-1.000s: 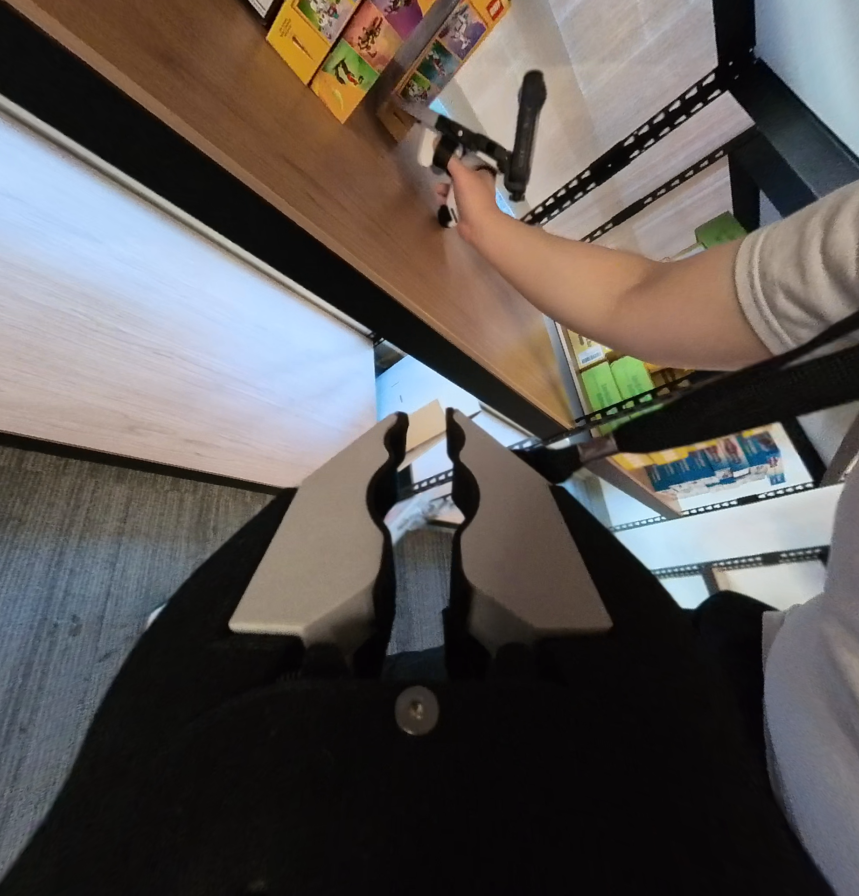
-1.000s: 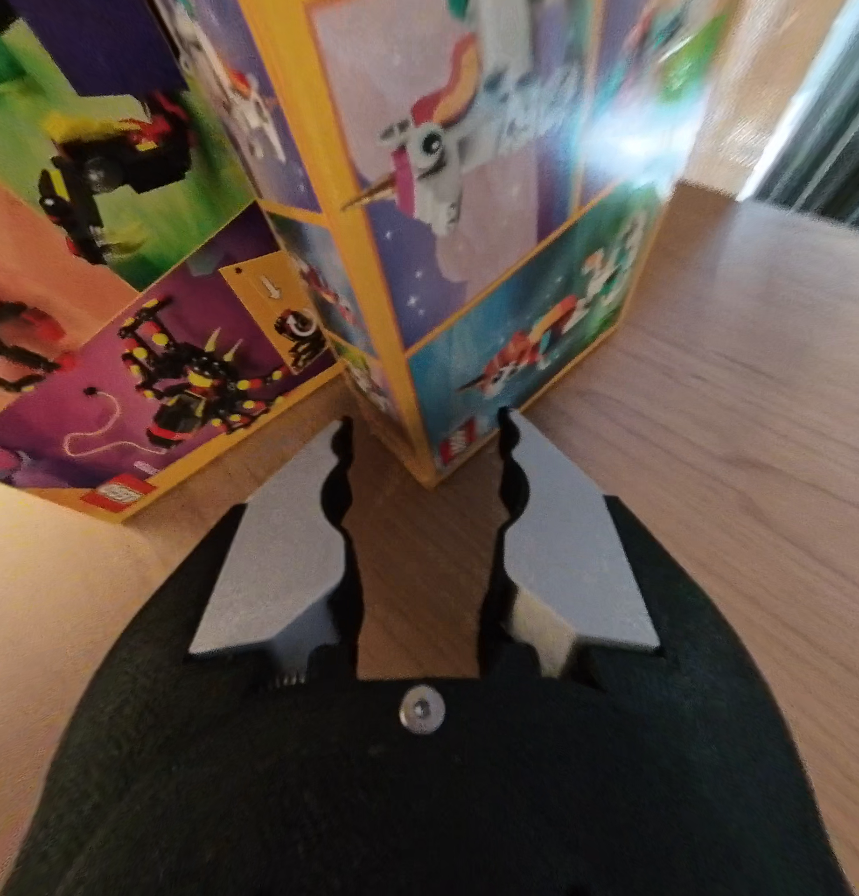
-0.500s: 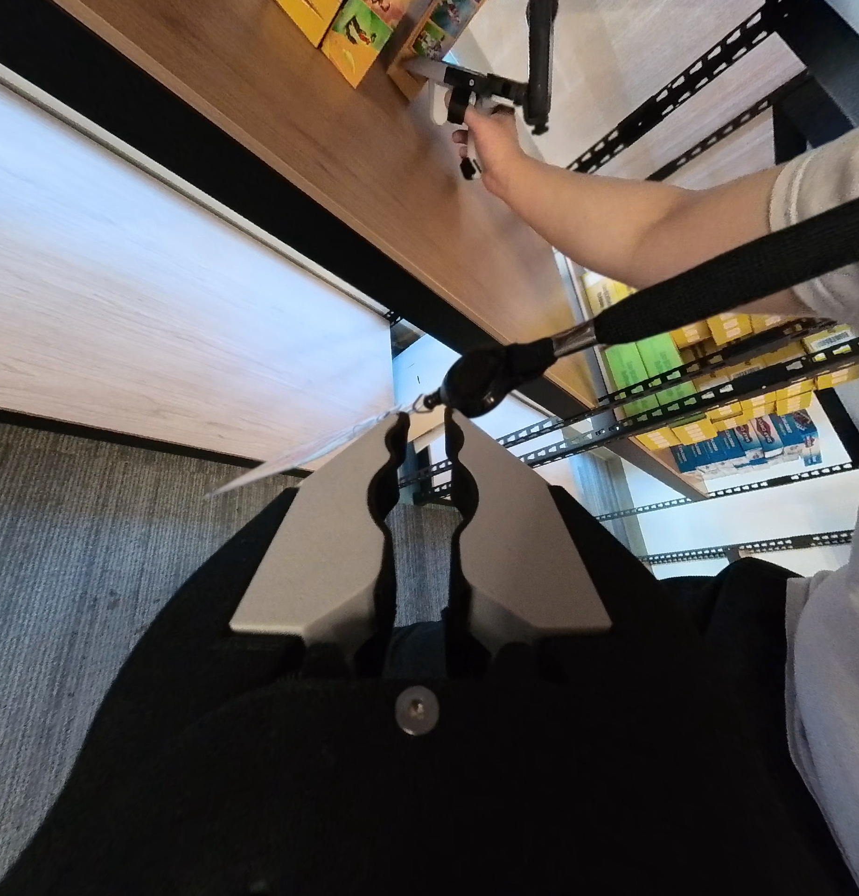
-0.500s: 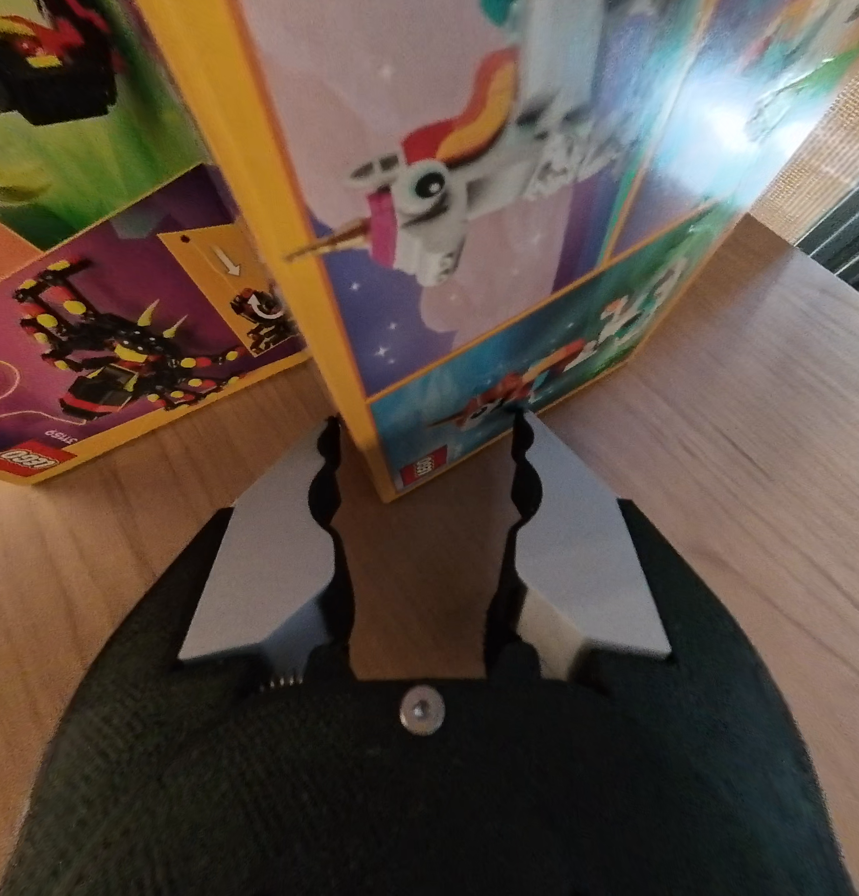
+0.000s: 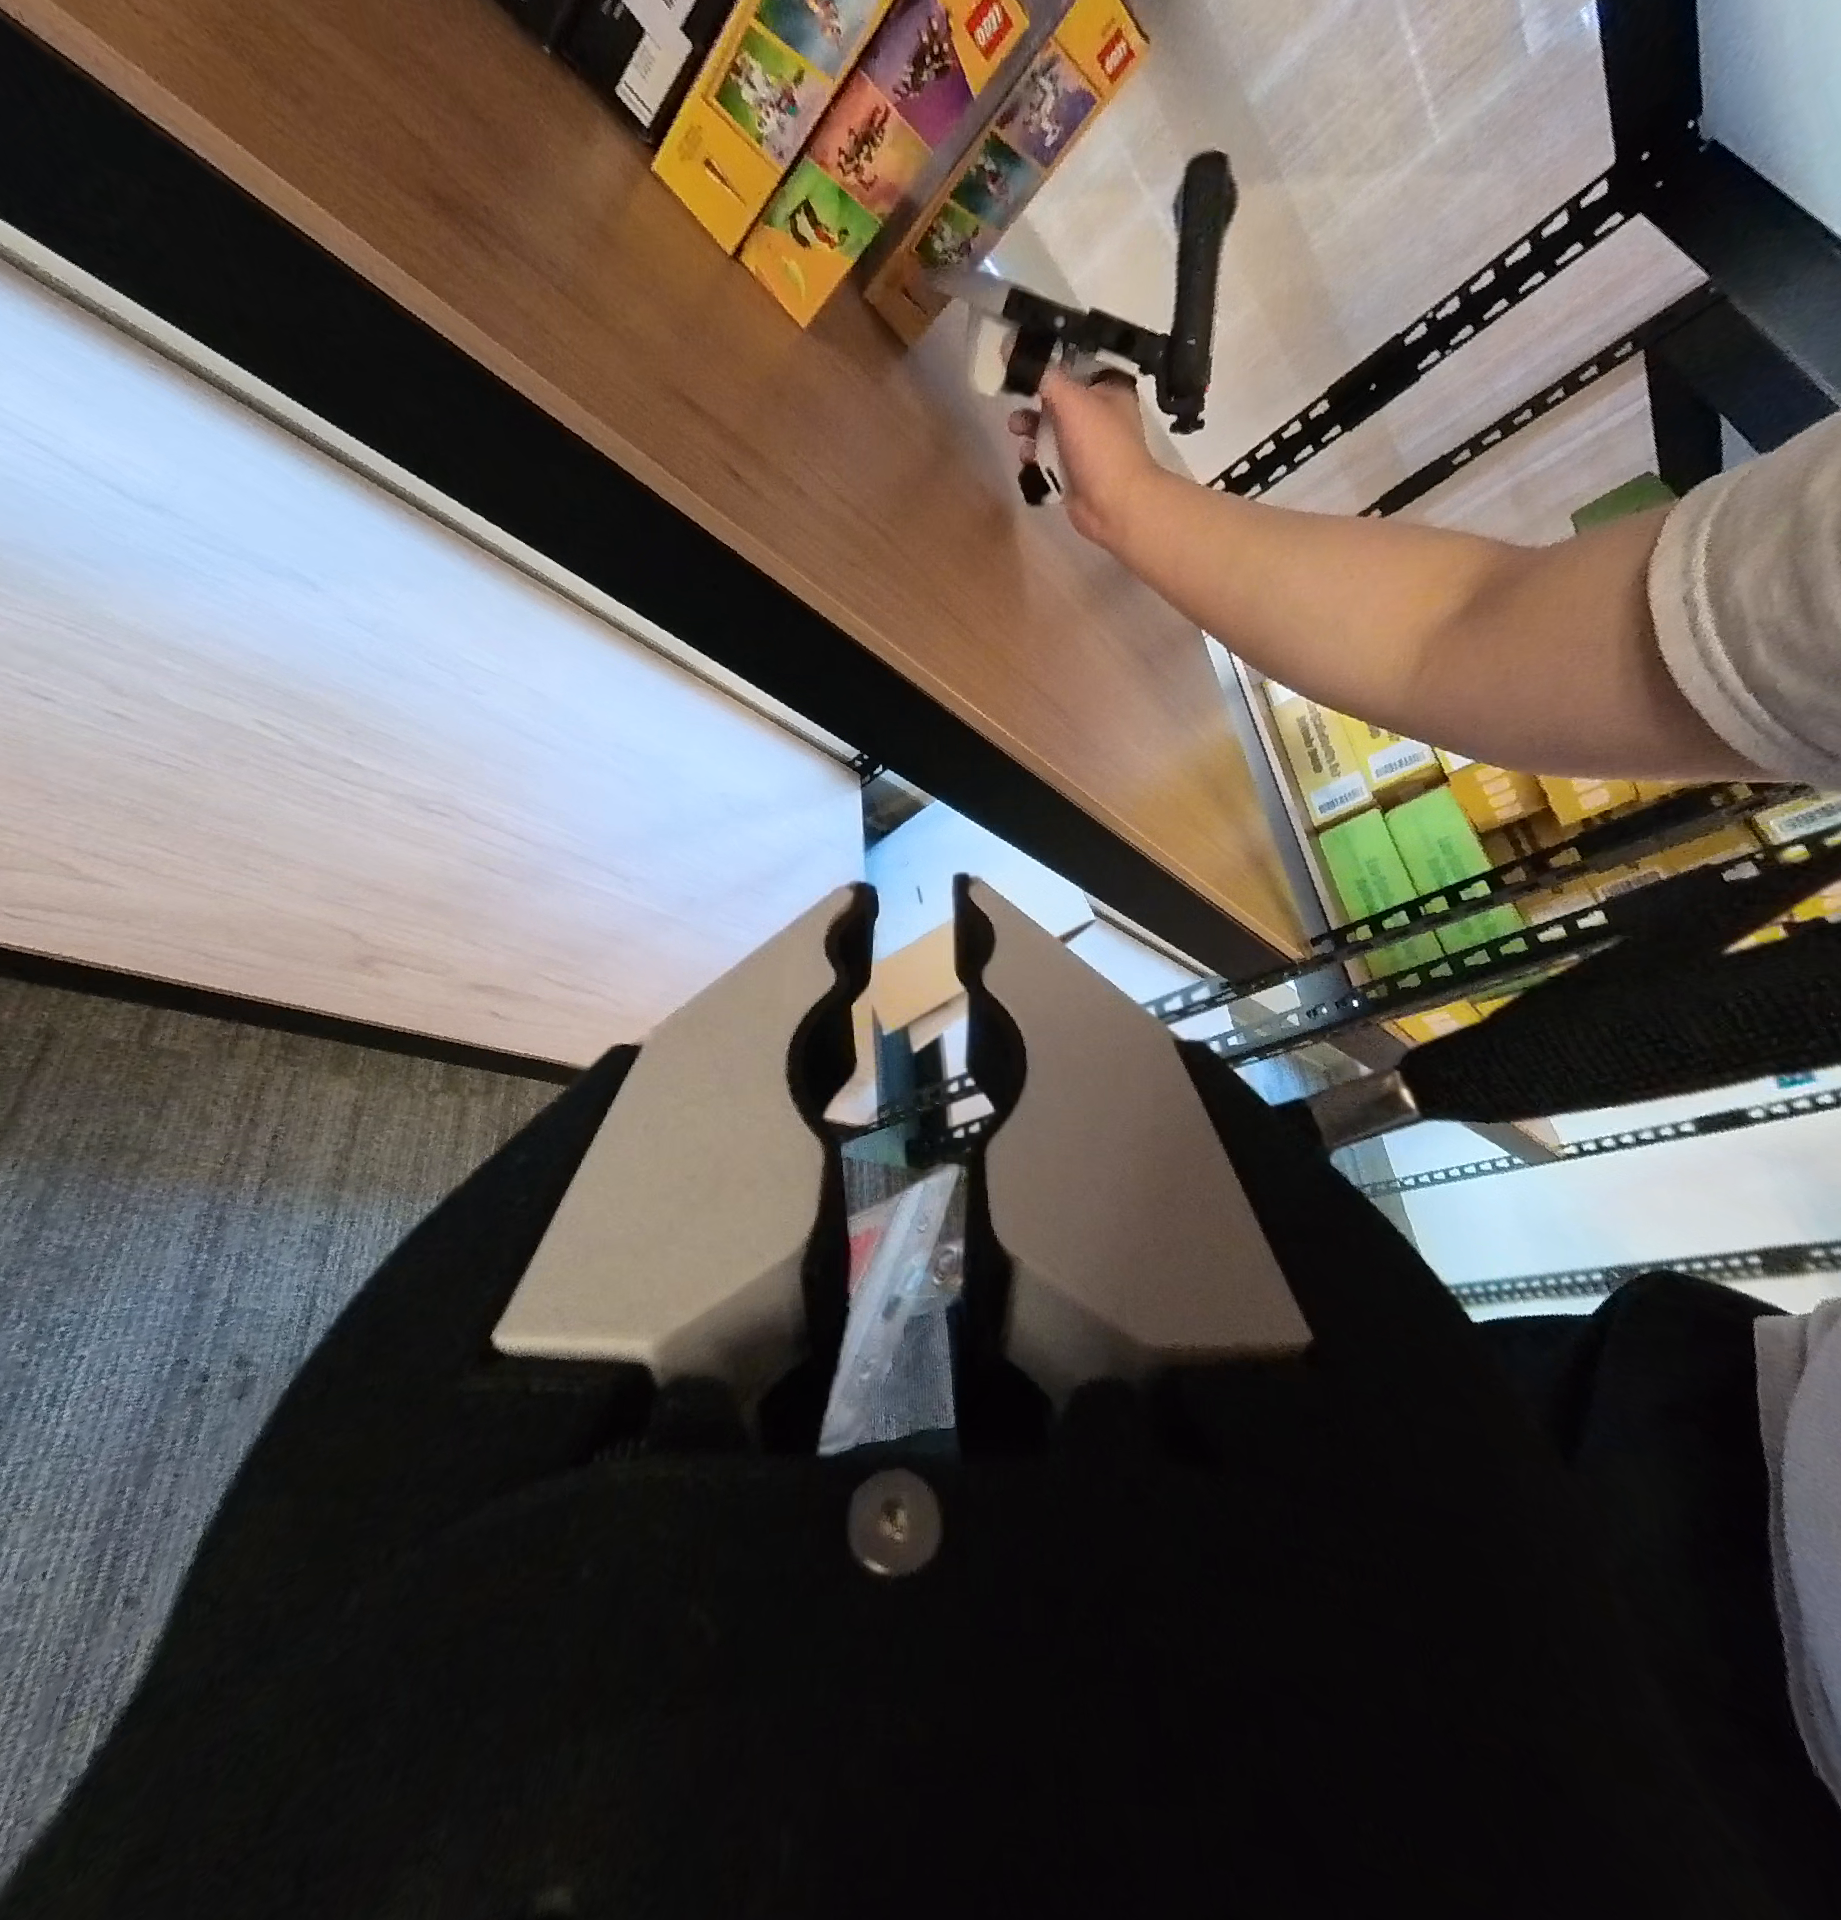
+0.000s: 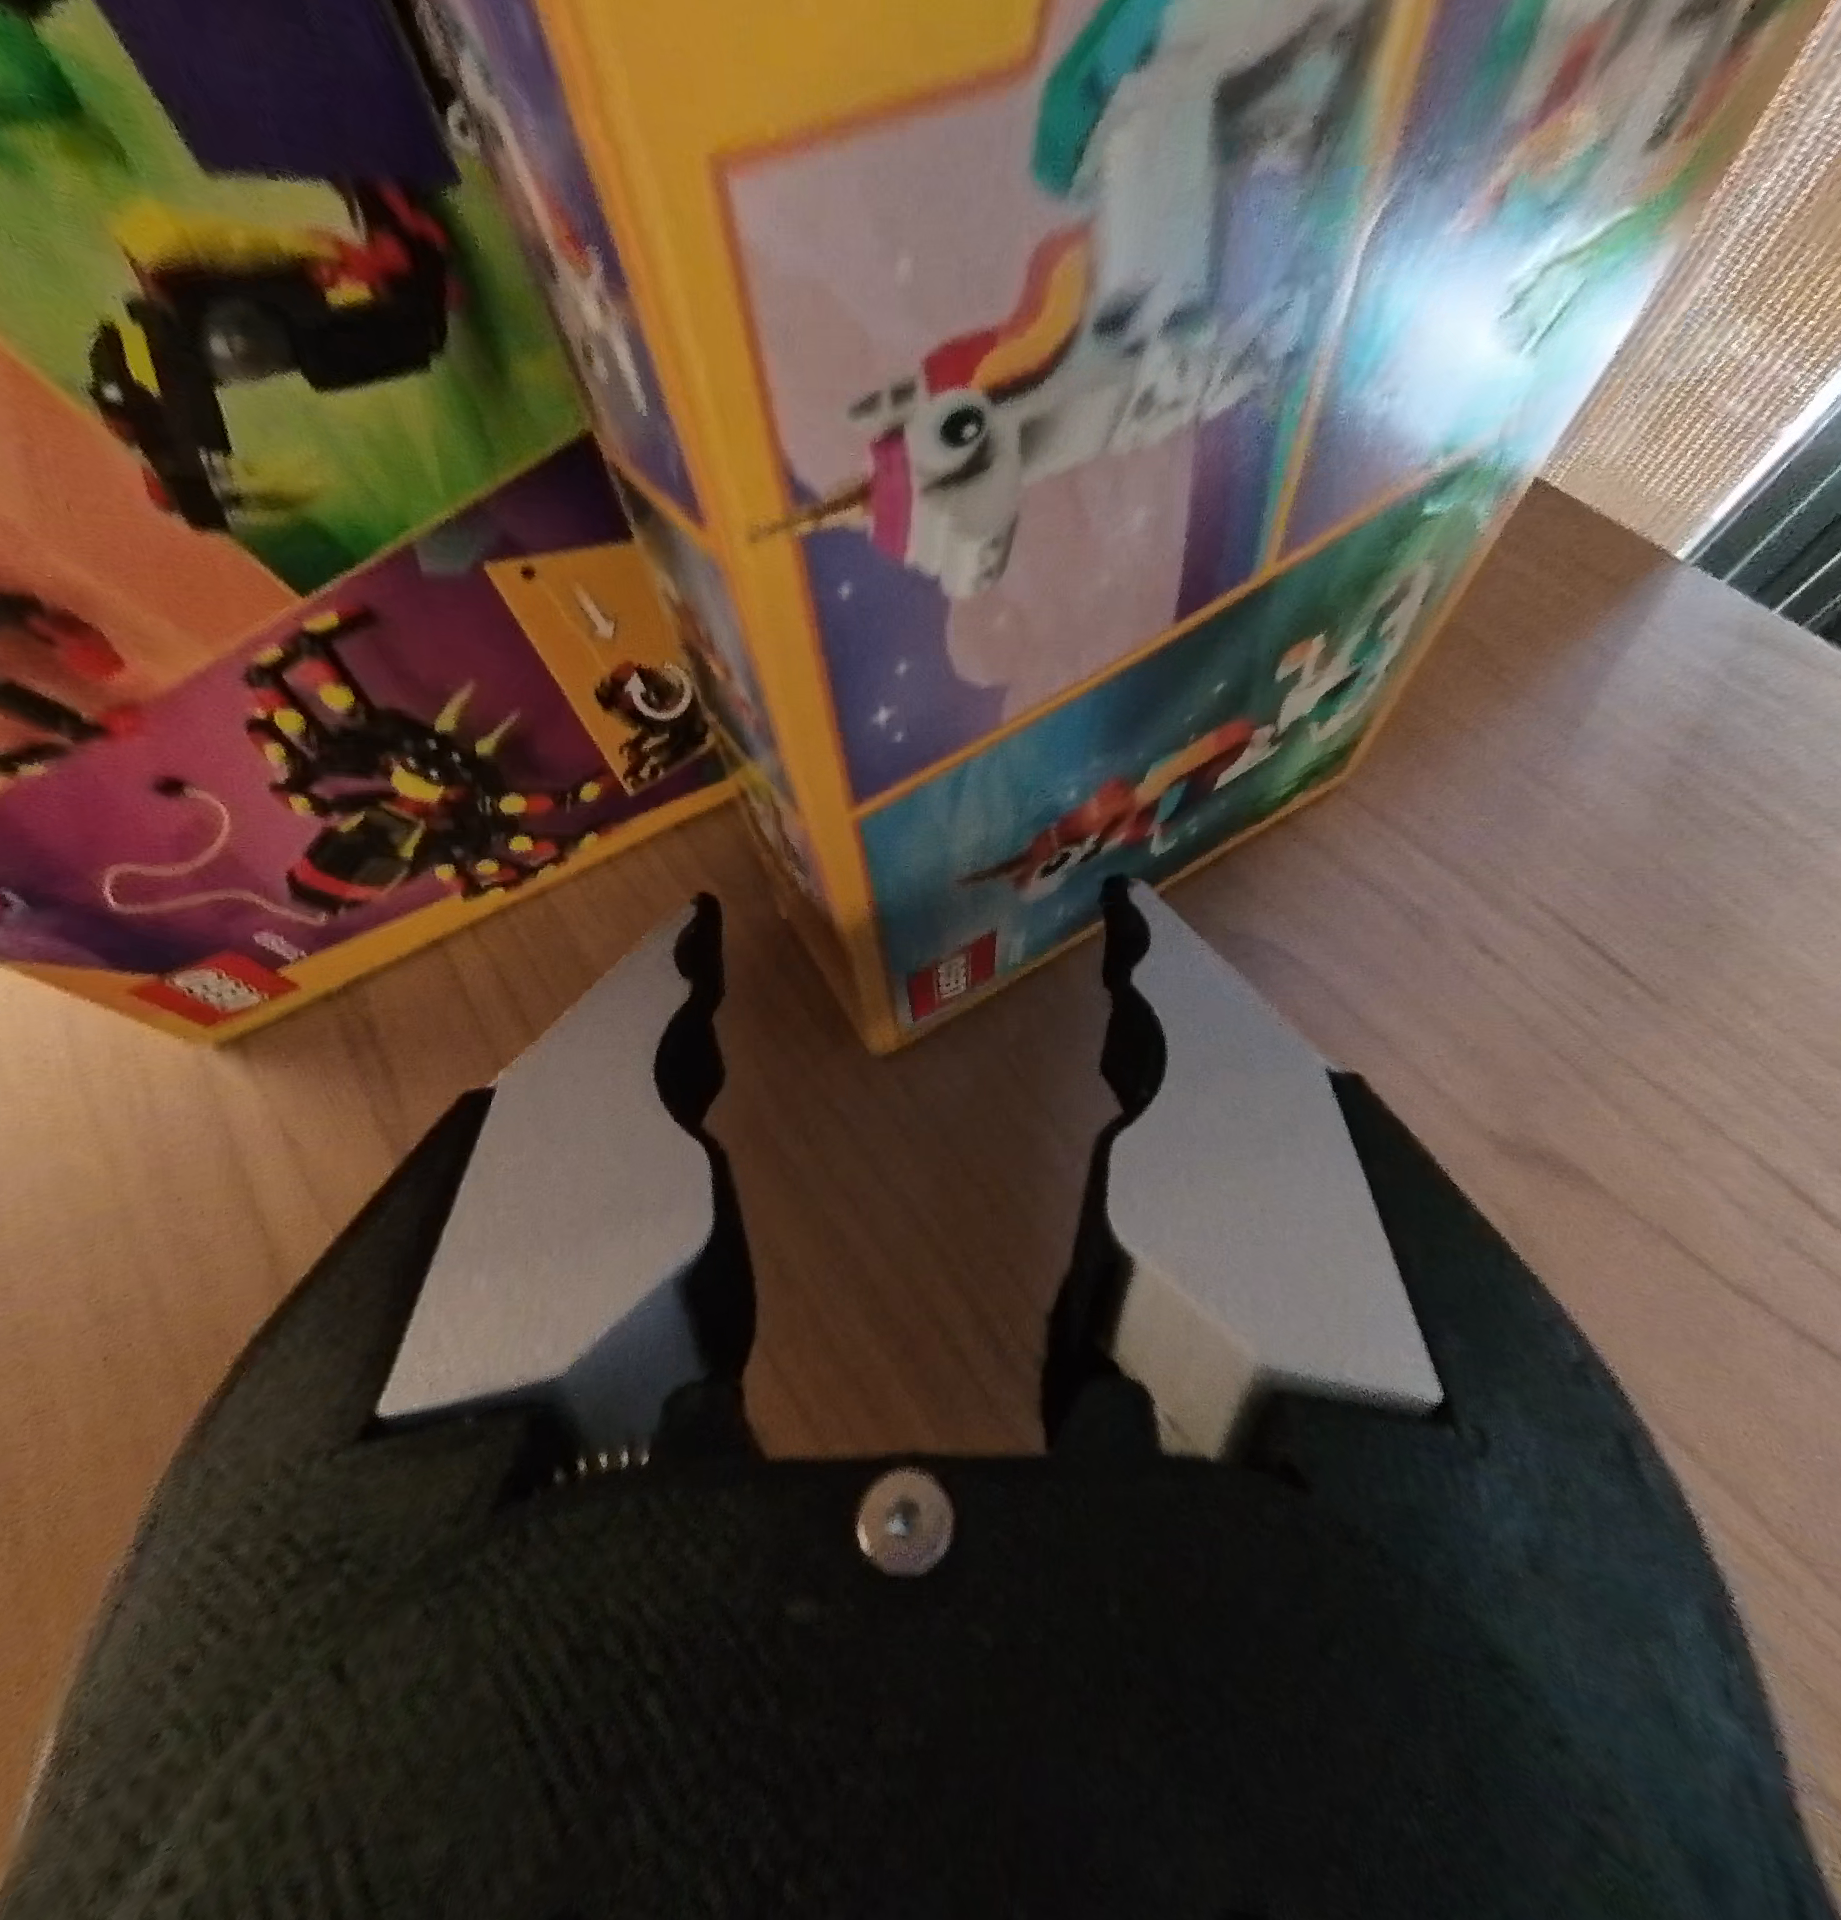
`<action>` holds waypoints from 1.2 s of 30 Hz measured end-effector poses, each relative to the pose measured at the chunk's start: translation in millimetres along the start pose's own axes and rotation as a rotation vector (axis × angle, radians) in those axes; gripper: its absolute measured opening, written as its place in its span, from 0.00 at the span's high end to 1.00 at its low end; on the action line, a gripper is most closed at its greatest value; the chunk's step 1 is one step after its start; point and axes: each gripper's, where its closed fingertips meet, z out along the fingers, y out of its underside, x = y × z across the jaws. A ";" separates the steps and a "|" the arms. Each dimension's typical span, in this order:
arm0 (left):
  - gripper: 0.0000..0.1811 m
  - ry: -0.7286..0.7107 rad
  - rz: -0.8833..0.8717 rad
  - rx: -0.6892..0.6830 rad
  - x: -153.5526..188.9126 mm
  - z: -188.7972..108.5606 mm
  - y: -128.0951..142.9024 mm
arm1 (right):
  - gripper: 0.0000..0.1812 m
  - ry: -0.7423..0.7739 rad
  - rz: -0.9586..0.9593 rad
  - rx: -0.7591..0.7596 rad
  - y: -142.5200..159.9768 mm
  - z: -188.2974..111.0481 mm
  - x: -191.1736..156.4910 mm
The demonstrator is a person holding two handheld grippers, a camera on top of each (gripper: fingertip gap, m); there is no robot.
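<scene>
Reaching gripper: right gripper (image 6: 900, 904), with grey fingers (image 6: 573, 1174) on a black body, is low over the brown wooden shelf board (image 6: 1518, 935); its jaws are wide apart and hold nothing.
Nearest thing: yellow-edged cardboard toy box with a white unicorn picture (image 6: 1051, 416) stands upright on the shelf board, one vertical corner turned toward the right gripper. The bottom of this corner is just in front of the gap between the fingertips; the right fingertip overlaps the lower front face of the box, but contact I cannot tell.
Neighbour box: second yellow-edged cardboard box with black spider-like figures on purple and green (image 6: 303, 582) stands left of the unicorn box and just beside it.
Far view of same place: from the left wrist camera, a person's hand (image 5: 1087, 442) holds the right gripper (image 5: 957, 286) at the unicorn box (image 5: 999, 177) on the shelf board (image 5: 687, 395).
Idle gripper: left gripper (image 5: 914, 894) is well apart from the shelf board, over the grey carpet floor (image 5: 168, 1247); its fingers are close together with a narrow gap, clamped on nothing.
Background: yellow and green boxes (image 5: 1415, 842) sit on a black metal rack beyond the shelf board.
</scene>
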 end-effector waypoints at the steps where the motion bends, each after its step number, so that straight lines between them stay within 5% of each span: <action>1: 0.93 -0.006 0.000 0.002 -1.5 -0.8 -0.6 | 0.61 0.002 0.008 0.003 -0.8 0.8 0.5; 20: 0.93 -0.006 0.018 -0.059 -4.6 -5.6 3.0 | 0.61 0.109 -0.005 -0.018 -1.6 3.4 2.3; 24: 0.93 -0.012 0.025 -0.067 -7.1 -9.7 1.7 | 0.47 0.267 0.031 0.005 -8.4 6.2 17.8; 27: 0.93 -0.007 0.013 -0.066 -8.2 -10.6 1.9 | 0.49 0.312 0.039 -0.016 -5.5 19.1 12.9; 30: 0.93 0.000 0.016 -0.073 -7.4 -9.8 3.1 | 0.61 0.372 0.021 0.011 -11.3 26.4 7.4; 36: 0.93 0.011 0.046 -0.108 -3.0 -12.3 9.7 | 0.64 0.387 0.033 0.008 -9.7 22.5 -0.3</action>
